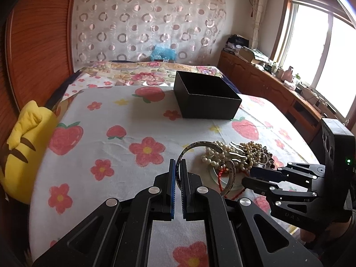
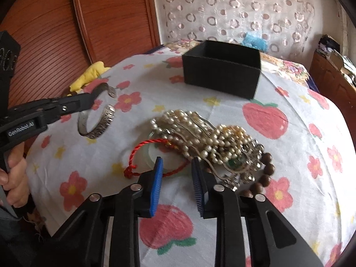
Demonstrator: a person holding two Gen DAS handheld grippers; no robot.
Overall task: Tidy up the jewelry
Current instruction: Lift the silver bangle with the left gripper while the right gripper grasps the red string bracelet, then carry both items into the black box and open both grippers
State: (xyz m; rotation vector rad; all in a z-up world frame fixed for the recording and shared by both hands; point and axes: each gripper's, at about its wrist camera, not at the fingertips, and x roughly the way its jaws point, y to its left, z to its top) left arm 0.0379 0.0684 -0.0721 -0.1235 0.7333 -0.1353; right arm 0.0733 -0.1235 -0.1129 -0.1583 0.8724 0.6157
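Right wrist view shows the silver cuff bracelet pinched at its rim by the left gripper, which is clamped on it, the open band hanging just above the strawberry-print cloth, apart from the jewelry pile. The hold looks thin — only the edge of the band sits between the pads, so a quick swing toward the black box could twist the cuff out and drop it on the cloth. The right gripper has its fingers spread with nothing between them, poised over the red cord and the pale ring beneath it; closing here might snag the cord and drag the pearl strands along, since they lie tangled together. The box stands open beyond the pile, well apart from it, with bare cloth between and to its left — a free path for the left arm. The cloth falls away at the left edge beside the yellow plush
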